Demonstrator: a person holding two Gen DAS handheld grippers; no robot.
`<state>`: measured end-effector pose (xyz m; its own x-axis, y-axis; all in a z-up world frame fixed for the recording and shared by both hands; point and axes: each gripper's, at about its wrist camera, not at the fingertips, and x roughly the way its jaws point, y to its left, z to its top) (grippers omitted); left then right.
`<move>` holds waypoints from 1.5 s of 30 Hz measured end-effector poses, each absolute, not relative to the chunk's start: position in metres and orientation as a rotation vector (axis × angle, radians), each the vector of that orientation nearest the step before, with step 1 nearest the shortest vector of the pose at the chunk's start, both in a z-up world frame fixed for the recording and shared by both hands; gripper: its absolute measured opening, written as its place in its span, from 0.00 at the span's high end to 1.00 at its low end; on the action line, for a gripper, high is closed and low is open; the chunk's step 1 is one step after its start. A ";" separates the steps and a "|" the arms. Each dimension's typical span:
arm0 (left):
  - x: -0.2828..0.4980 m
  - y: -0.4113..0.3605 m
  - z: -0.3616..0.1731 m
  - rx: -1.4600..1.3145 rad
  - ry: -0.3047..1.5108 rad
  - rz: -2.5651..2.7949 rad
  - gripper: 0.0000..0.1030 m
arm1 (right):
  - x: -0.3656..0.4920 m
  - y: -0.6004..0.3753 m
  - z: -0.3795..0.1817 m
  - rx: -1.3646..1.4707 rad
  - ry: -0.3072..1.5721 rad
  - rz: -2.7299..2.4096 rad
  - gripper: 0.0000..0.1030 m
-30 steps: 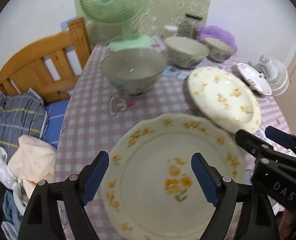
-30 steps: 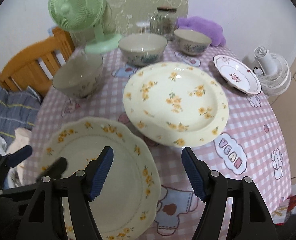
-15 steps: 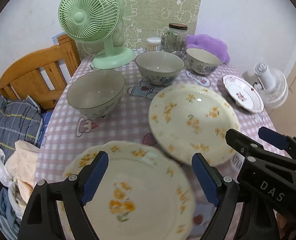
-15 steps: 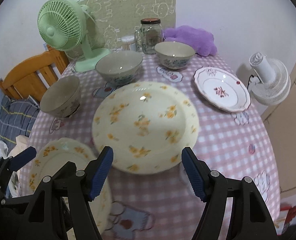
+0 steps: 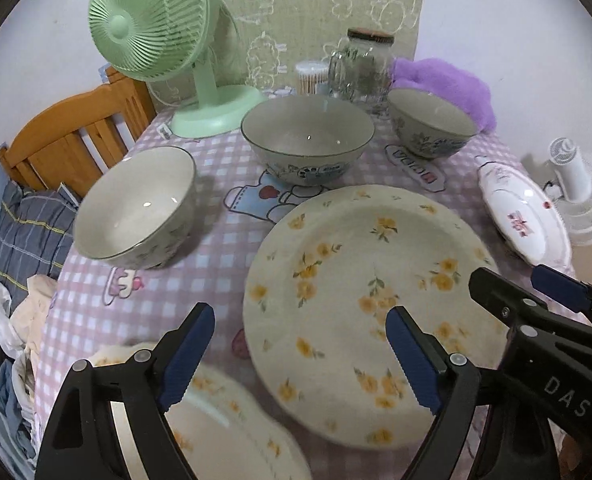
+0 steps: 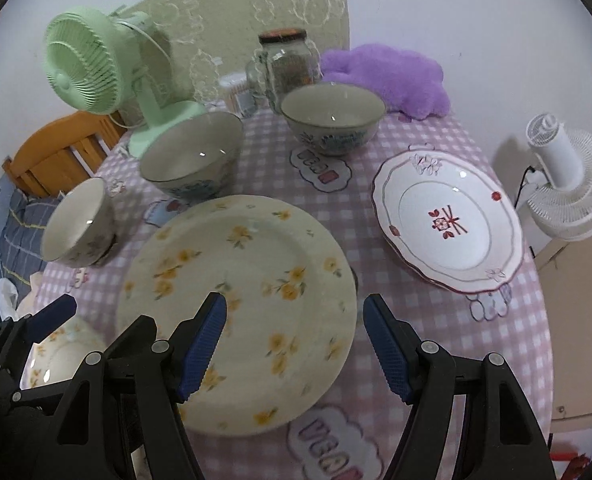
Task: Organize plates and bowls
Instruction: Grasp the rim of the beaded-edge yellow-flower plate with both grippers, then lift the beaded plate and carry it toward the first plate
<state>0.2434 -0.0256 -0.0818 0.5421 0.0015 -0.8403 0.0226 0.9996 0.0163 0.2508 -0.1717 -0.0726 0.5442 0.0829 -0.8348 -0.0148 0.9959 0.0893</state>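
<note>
A large cream plate with yellow flowers [image 5: 360, 304] lies mid-table; it also shows in the right wrist view [image 6: 240, 300]. A scalloped yellow-flower plate [image 5: 224, 424] lies at the near left edge [image 6: 56, 356]. A white plate with red motifs [image 6: 448, 220] lies to the right [image 5: 520, 220]. Three bowls stand behind: left [image 5: 136, 208], middle [image 5: 308, 136], far right [image 5: 432, 124]. My left gripper [image 5: 300, 356] is open and empty, above the table between the two yellow plates. My right gripper [image 6: 296, 344] is open and empty above the large plate's near rim.
A green fan [image 5: 156, 28], a glass jar [image 5: 364, 64] and a purple plush [image 5: 448, 88] stand at the back. A white fan [image 6: 568, 184] sits off the table's right edge. A wooden bed frame [image 5: 76, 140] and laundry [image 5: 20, 308] lie to the left.
Both grippers have moved back and to the right, from over the scalloped plate toward the large plate. Both stayed open and empty.
</note>
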 end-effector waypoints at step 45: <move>0.266 -0.059 -0.125 0.109 1.120 -0.152 0.26 | 0.258 -0.206 -0.126 0.074 1.131 -0.067 0.41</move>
<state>0.2664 -0.0593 -0.1254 0.4271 -0.0668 -0.9017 0.1767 0.9842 0.0108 0.2577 -0.2056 -0.1258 0.4240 -0.0161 -0.9055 0.0908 0.9956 0.0248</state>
